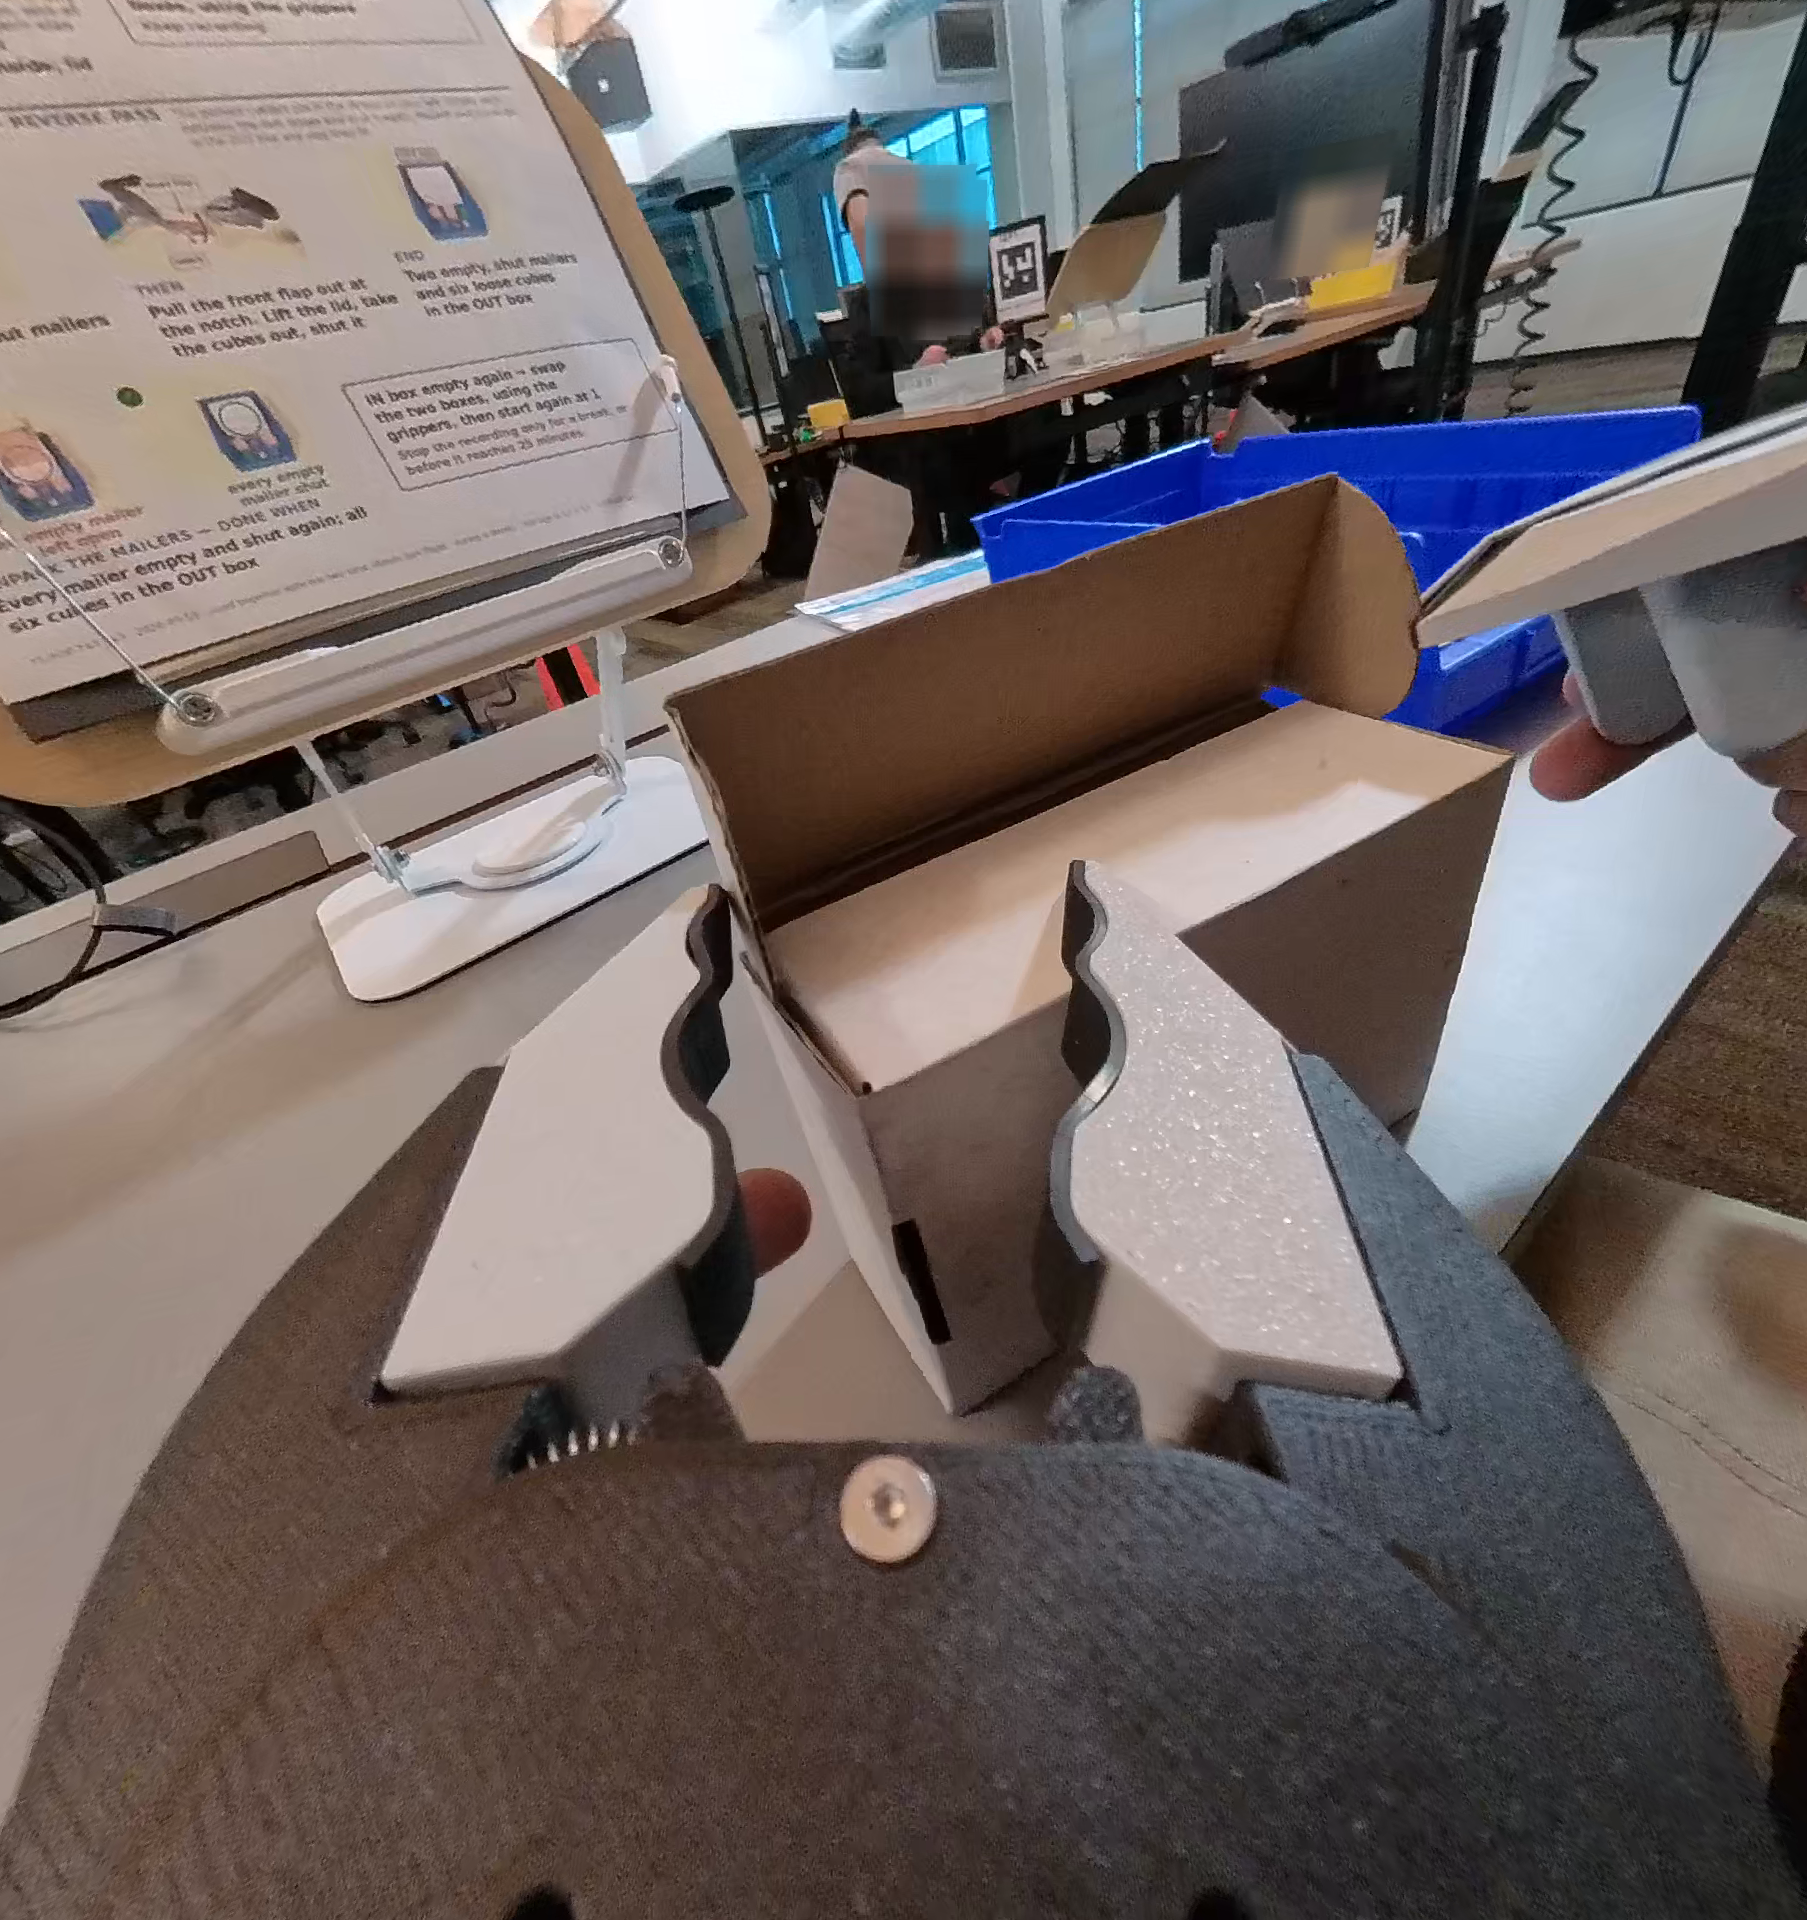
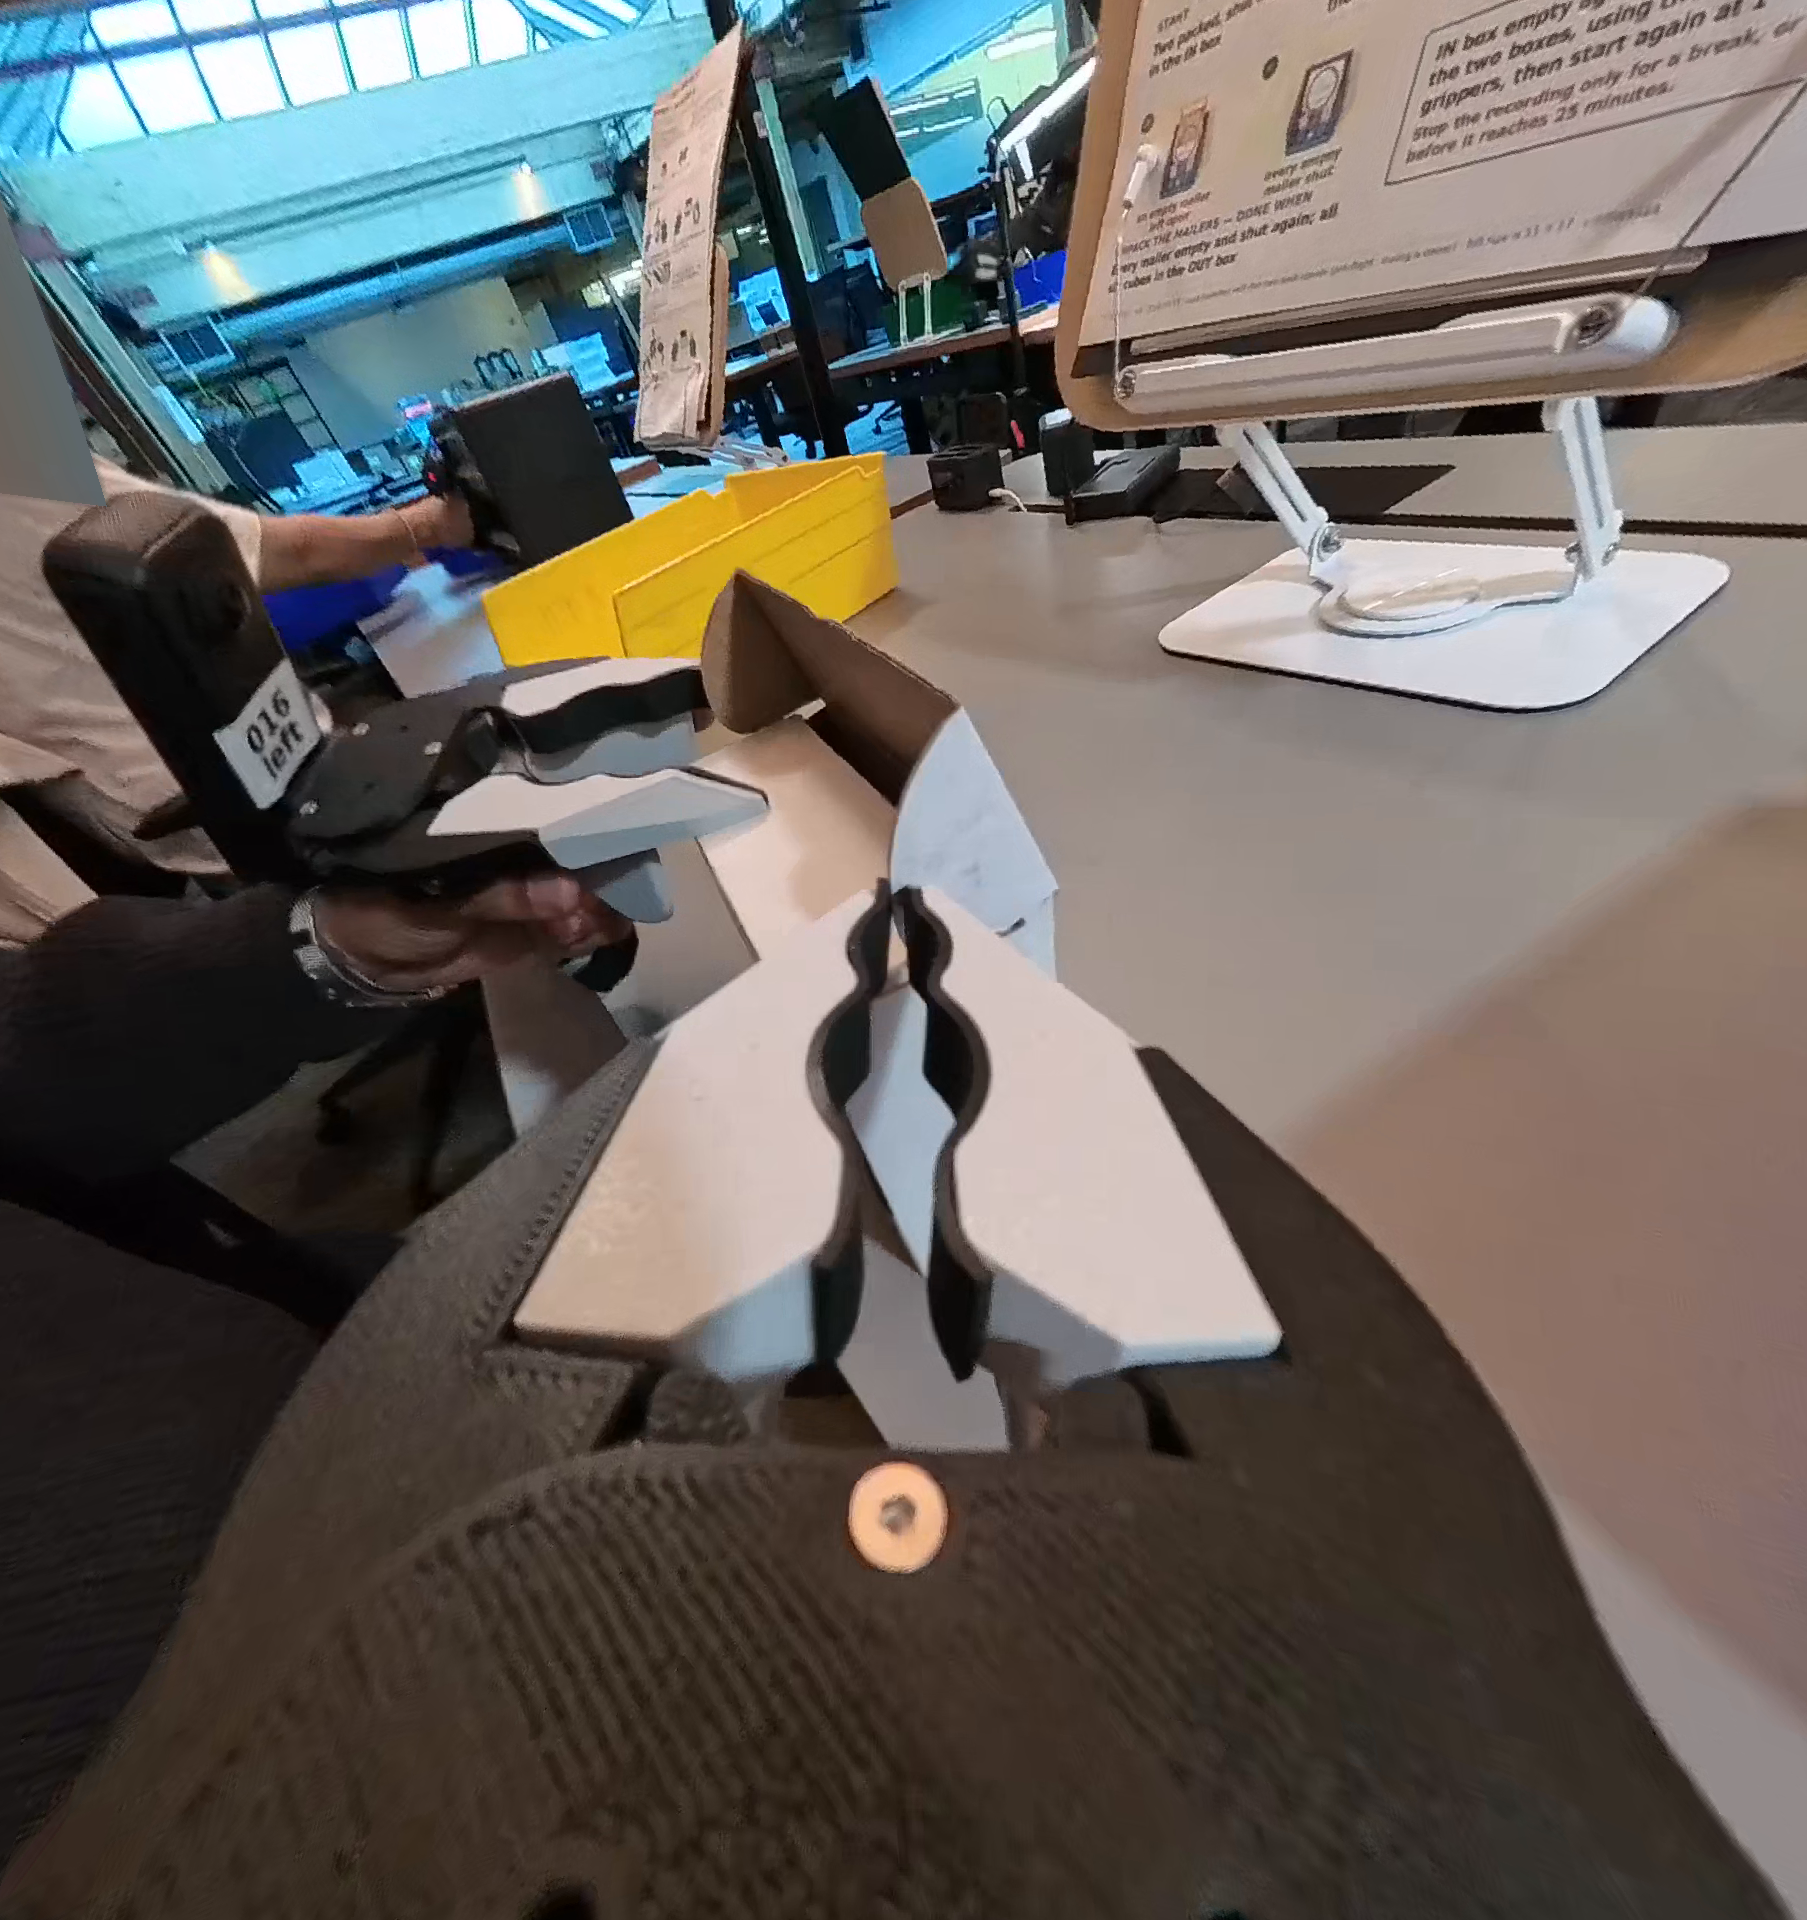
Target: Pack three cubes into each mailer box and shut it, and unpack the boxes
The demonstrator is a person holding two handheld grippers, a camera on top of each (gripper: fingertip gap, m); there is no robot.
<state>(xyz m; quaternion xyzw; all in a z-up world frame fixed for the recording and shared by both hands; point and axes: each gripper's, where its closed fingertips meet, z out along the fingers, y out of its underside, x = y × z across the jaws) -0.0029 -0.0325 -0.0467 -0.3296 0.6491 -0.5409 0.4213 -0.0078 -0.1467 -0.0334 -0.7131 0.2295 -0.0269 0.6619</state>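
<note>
In the left wrist view: your left tongs (image 1: 883, 1049) stand apart, straddling the near corner of the mailer box (image 1: 1294, 883) without pinching it. The box sits on the bench (image 1: 151, 1091), lid (image 1: 982, 707) raised, interior looks empty as far as visible; no cubes seen. Blue bin (image 1: 1398, 488) just behind the box. Your right tongs (image 1: 1439, 613) come in from the right at the lid's rounded side flap (image 1: 1366, 613); from here you cannot tell if they grip it.

In the right wrist view: right tongs (image 2: 894, 909) nearly together, clamped on a white cardboard flap (image 2: 966, 831) of the box. Left tongs (image 2: 712, 748) sit apart at the far end. Yellow bin (image 2: 733, 571) beyond.

Risk, as a judgement: with the left tongs not holding, a hard pull on the flap could drag or tip the light box, or crease the cardboard so the lid won't tuck shut
</note>
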